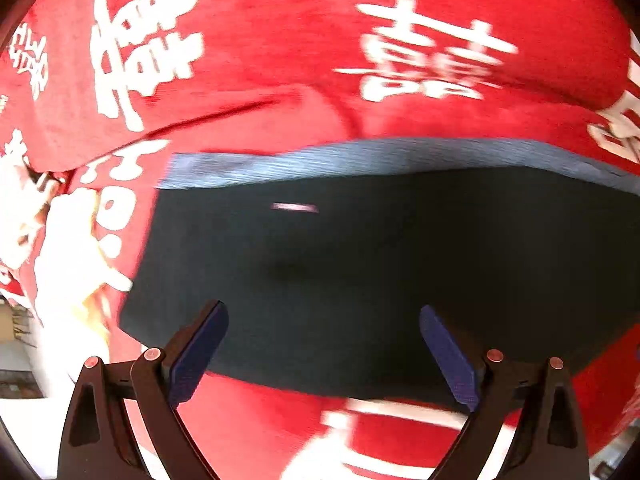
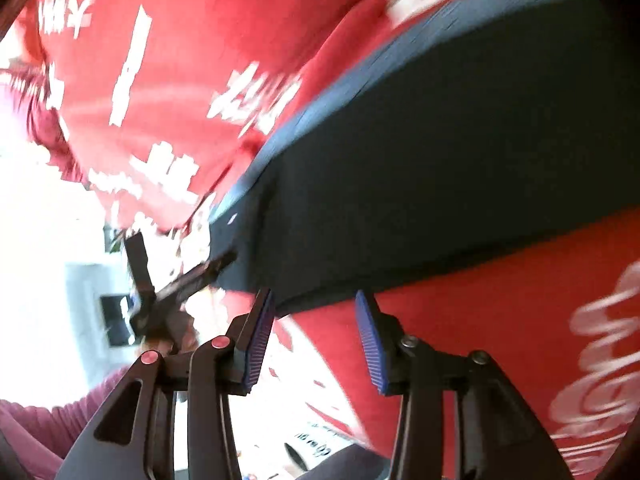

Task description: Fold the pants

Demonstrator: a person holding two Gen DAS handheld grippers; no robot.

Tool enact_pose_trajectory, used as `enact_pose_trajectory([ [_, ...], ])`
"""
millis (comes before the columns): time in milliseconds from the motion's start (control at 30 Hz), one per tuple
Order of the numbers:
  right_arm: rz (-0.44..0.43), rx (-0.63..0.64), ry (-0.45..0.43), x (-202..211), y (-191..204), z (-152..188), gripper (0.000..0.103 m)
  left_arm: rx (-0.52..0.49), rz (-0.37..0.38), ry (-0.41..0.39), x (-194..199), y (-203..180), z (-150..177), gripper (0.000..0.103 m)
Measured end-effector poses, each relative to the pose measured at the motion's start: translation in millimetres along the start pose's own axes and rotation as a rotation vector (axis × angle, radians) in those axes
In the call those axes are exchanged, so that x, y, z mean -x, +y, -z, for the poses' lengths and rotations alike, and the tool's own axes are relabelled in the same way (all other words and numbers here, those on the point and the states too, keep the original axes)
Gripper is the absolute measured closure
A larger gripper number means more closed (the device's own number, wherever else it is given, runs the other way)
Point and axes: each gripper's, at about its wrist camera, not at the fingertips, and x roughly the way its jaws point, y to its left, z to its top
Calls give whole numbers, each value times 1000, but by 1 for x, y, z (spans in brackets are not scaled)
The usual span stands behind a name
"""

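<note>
Covering nearly all of both views, a red cloth point(image 1: 304, 52) with big white characters lies spread out (rumpled along one ridge in the left view), and whatever it rests on stays hidden beneath it. On the cloth lie the pants point(image 1: 380, 264), dark navy, folded into a flat broad slab; a paler blue band point(image 1: 360, 158) runs along their far edge, and a small pale mark point(image 1: 295, 207) sits just below it. In the right view the pants point(image 2: 440, 184) slant from upper right to lower left, their near edge just beyond the blue pads.

The left gripper point(image 1: 324, 344) hovers over the near edge of the pants, jaws spread wide with nothing between them. The right gripper point(image 2: 315, 334) has its jaws partly apart and empty, with red cloth showing through the gap. In the right view the left gripper point(image 2: 176, 280) appears as a dark blurred shape by the lower-left corner of the pants; whether it touches them I cannot tell. A pinkish-red sleeve point(image 2: 48, 420) fills the lower left corner.
</note>
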Motion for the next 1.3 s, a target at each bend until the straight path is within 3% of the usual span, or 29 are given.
enact_pose_trajectory([
  [67, -18, 1, 22, -37, 12, 7, 57, -9, -32, -18, -14, 27, 2, 5],
  [167, -22, -10, 38, -78, 21, 15, 57, -32, -39, 24, -46, 53, 6, 5],
  [367, -21, -25, -22, -99, 26, 16, 57, -27, 106, -11, -67, 80, 14, 0],
  [500, -32, -78, -40, -112, 21, 2, 57, -68, 143, -46, -71, 87, 15, 0],
  [533, -33, -93, -33, -123, 22, -4, 60, -71, 150, -46, -71, 89, 15, 0],
  [567, -22, -106, -24, -125, 23, -8, 78, -75, 156, -43, -71, 91, 14, 0],
  [600, 9, -92, -24, -122, 31, -11, 89, -81, 163, -40, -71, 93, 14, 0],
  [733, 39, 11, -60, -98, 57, 5, 92, -104, 184, -50, -73, 99, 12, 0],
  [833, 168, 0, -32, -111, 36, 20, 95, -118, 167, -67, -69, 94, 15, 0],
  [867, 158, 0, -48, -111, 30, 24, 96, -113, 160, -59, -67, 93, 16, 0],
  [967, 162, -4, -53, -103, 30, 33, 89, -89, 132, -10, -63, 94, 15, 0],
  [1067, 249, 38, 15, -88, 35, 42, 86, -64, 108, -2, -42, 90, 20, 0],
  [1200, 349, 103, -58, -40, 38, 36, 80, -75, 189, -49, -5, 52, 26, 0],
  [1267, 376, 113, -109, -27, 39, 22, 68, -85, 252, -60, 8, 20, 27, 0],
  [1300, 401, 125, -137, -22, 40, 11, 66, -92, 287, -66, 12, -1, 25, 0],
])
